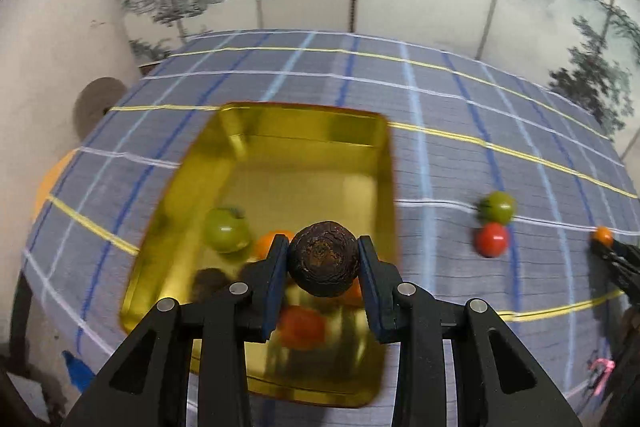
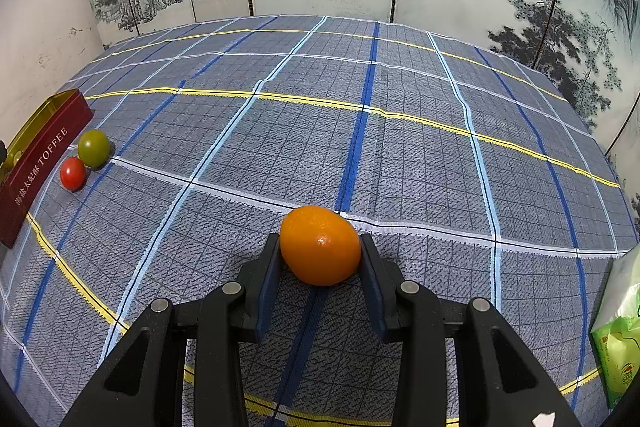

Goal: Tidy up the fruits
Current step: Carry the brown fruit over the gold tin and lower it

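- Right now the left gripper (image 1: 323, 259) pinches a dark brown wrinkled round fruit (image 1: 323, 258) between its narrowed jaws, above the near end of a shiny gold rectangular tin (image 1: 256, 171).
- Judged best: centre it over bare tin floor, lower, then release gently so nothing rolls out.
- Already in the tin: a green round fruit (image 1: 226, 230), an orange one, a red one.
- Meanwhile the right gripper (image 2: 320, 247) clamps a glossy orange oval fruit (image 2: 320, 245), narrow-jawed, just over the blue checked tablecloth (image 2: 400, 147).
- Farther off, beside the tin's red wall, a green ball-shaped fruit (image 2: 93, 147) and a red cherry tomato (image 2: 72, 172) touch.
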`<action>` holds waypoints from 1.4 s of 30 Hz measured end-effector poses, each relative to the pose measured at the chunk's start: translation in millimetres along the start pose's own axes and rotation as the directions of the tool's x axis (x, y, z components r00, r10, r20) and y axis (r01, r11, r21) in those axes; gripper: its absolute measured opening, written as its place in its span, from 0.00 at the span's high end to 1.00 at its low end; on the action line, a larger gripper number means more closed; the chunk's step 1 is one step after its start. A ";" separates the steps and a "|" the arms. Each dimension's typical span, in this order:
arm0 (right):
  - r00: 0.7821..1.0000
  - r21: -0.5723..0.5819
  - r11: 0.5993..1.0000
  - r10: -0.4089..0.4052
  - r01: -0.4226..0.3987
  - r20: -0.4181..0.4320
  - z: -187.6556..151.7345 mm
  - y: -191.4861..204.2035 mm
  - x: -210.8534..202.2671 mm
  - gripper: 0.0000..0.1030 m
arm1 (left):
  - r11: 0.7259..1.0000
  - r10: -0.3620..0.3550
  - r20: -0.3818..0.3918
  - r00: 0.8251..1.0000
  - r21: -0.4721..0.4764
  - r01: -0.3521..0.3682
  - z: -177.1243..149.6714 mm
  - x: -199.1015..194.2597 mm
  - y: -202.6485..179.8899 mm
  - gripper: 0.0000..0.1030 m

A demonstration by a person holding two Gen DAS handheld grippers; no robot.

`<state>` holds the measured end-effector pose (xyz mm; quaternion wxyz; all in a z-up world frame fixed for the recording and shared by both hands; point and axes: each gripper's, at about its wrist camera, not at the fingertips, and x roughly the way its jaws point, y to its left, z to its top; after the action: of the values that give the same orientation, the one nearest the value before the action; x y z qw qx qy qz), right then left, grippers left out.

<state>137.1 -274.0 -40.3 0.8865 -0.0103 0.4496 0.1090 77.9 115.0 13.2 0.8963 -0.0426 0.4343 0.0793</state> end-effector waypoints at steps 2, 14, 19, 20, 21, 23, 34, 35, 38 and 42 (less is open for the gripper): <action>1.000 0.000 1.000 0.000 0.000 0.000 0.0 0.0 0.0 0.66 | 0.999 0.030 -0.010 0.999 -0.016 -0.031 -1.7 4.2 15.3 0.66; 1.000 0.000 1.000 0.000 0.000 0.000 0.1 0.0 -0.2 0.66 | 0.992 0.096 -0.051 0.994 -0.071 -0.100 -6.0 23.0 57.6 0.66; 1.000 -0.001 1.000 0.000 0.000 0.000 0.1 0.2 -0.2 0.66 | 0.992 0.096 -0.064 0.993 -0.073 -0.101 -8.3 29.0 62.3 0.66; 1.000 -0.001 1.000 -0.001 0.001 0.000 0.1 0.1 -0.2 0.66 | 0.992 0.095 -0.063 0.993 -0.072 -0.100 -8.7 29.7 62.8 0.66; 1.000 -0.001 1.000 -0.001 0.001 0.000 0.1 0.3 -0.2 0.66 | 0.992 0.095 -0.063 0.993 -0.071 -0.099 -8.7 29.8 62.9 0.66; 1.000 -0.001 1.000 -0.001 0.001 0.000 0.1 0.2 -0.3 0.66 | 0.993 0.092 -0.063 0.994 -0.069 -0.096 -8.2 31.5 63.5 0.66; 1.000 -0.001 1.000 -0.001 0.001 0.000 0.1 0.4 -0.3 0.66 | 0.992 0.088 -0.073 0.993 -0.084 -0.094 -8.6 33.2 64.2 0.66; 1.000 -0.001 1.000 -0.001 0.001 0.000 0.1 0.4 -0.3 0.66 | 0.992 0.086 -0.072 0.994 -0.088 -0.092 -9.1 32.9 64.5 0.66; 1.000 -0.001 1.000 -0.001 0.001 0.000 0.1 0.3 -0.3 0.66 | 0.992 0.080 -0.073 0.994 -0.092 -0.087 -9.7 32.5 65.7 0.66; 1.000 -0.002 1.000 -0.001 0.001 0.000 0.1 0.4 -0.4 0.66 | 0.992 0.082 -0.072 0.994 -0.088 -0.088 -9.7 32.7 66.1 0.66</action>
<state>136.8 -273.8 -39.9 0.8866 -0.0113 0.4495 0.1089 78.5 182.0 -19.0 0.8737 -0.0676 0.4622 0.1359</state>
